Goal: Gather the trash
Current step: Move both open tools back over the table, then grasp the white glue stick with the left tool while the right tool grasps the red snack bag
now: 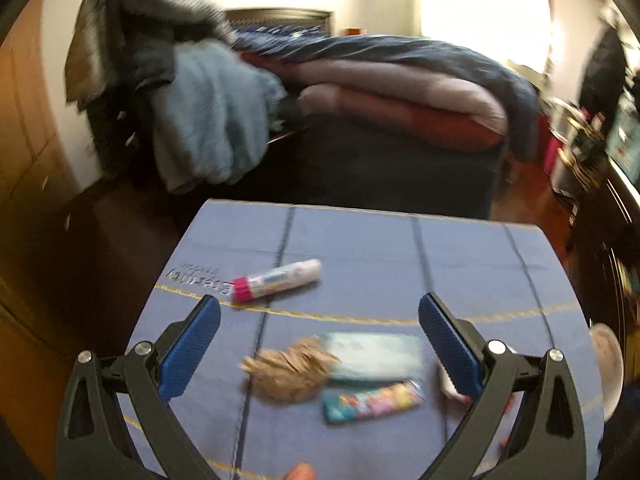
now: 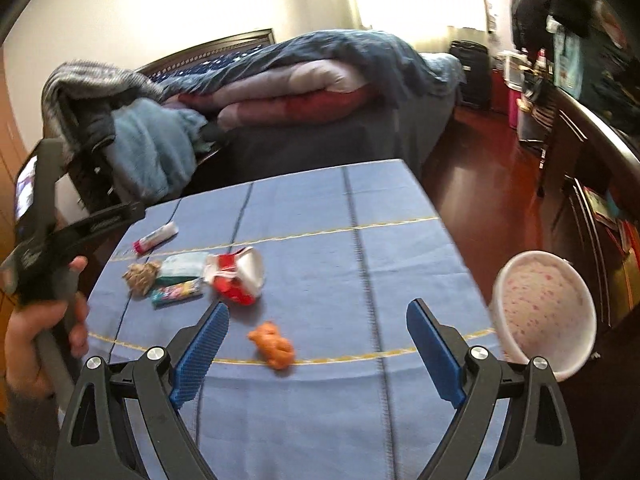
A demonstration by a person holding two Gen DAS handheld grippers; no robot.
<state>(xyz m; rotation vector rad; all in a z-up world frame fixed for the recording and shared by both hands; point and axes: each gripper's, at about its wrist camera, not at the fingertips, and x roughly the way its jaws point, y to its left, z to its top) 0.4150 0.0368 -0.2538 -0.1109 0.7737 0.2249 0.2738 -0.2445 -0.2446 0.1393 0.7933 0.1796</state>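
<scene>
Trash lies on a blue tablecloth (image 2: 400,264): a crumpled brown paper (image 1: 290,372) (image 2: 142,276), a pale green packet (image 1: 374,356) (image 2: 182,266), a colourful wrapper (image 1: 372,400) (image 2: 178,293), a red and white crushed carton (image 2: 238,274), an orange crumpled scrap (image 2: 273,346), and a white tube with a pink cap (image 1: 276,280) (image 2: 155,237). My left gripper (image 1: 320,320) is open and empty above the brown paper and green packet. My right gripper (image 2: 318,326) is open and empty above the orange scrap. The left gripper's body (image 2: 60,236) shows in the right wrist view.
A white speckled bin (image 2: 544,312) stands off the table's right edge, also in the left wrist view (image 1: 606,368). Behind the table is a bed with piled quilts (image 2: 304,88) and a chair heaped with clothes (image 1: 192,96). Dark furniture (image 2: 592,168) runs along the right.
</scene>
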